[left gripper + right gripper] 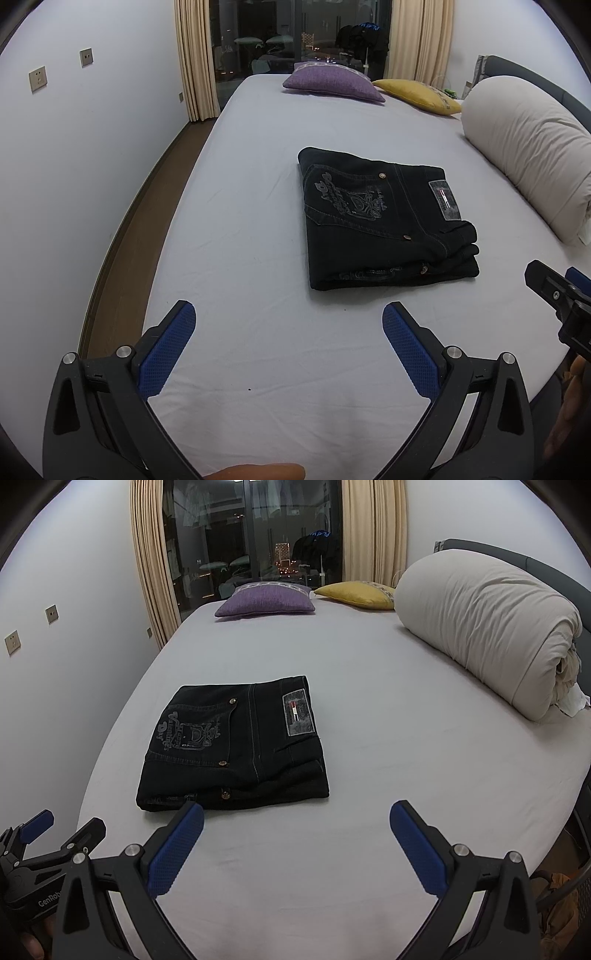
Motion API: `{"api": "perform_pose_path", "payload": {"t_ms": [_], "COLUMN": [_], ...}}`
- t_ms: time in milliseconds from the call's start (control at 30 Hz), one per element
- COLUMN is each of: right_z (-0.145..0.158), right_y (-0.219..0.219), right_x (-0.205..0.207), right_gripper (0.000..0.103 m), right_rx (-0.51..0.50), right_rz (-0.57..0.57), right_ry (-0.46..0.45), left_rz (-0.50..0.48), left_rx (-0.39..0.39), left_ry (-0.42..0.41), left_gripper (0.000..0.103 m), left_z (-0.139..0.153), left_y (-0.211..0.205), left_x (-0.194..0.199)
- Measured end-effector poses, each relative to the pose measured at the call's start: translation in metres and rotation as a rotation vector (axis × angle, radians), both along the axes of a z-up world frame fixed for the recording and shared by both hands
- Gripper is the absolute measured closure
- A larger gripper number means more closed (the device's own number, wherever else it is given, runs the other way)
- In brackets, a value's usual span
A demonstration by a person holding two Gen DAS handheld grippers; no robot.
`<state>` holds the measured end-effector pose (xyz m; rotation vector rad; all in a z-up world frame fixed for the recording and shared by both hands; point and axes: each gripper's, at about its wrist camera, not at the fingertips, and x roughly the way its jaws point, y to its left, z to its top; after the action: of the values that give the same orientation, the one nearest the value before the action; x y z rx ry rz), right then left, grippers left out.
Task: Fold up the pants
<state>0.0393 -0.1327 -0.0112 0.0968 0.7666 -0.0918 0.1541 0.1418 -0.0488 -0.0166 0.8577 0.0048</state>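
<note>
The pants (384, 225) lie on the bed (240, 258) as a compact stack, pocket and patch up — to my eye the folding is done. I hold both tools back from them, near the bed's edge: left tool (289, 321) wide and empty, right tool (296, 819) likewise. Only my right view shows the open end of the rolled duvet (480, 635); only the left shows the floor (147, 206).

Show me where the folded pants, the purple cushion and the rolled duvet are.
folded pants (229, 746), right wrist view, on the back pocket.
purple cushion (266, 600), right wrist view, top face.
rolled duvet (480, 627), right wrist view, its side.
</note>
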Motion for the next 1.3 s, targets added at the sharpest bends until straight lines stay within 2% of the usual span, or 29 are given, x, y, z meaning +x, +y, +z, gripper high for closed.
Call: {"api": "perform_pose_path", "payload": {"t_ms": [1300], "right_z": [-0.0057], "right_y": [0.0007], "right_x": [-0.0055], "right_gripper": [0.000], "right_rx": [0.003], "right_rz": [0.007], "right_ry": [0.019], "left_rz": [-0.002], "left_rx": [0.004], "left_ry": [0.013], "left_gripper": [0.000], "left_z": [-0.0052], "left_y": [0.0008], "left_x": [-0.0008]}}
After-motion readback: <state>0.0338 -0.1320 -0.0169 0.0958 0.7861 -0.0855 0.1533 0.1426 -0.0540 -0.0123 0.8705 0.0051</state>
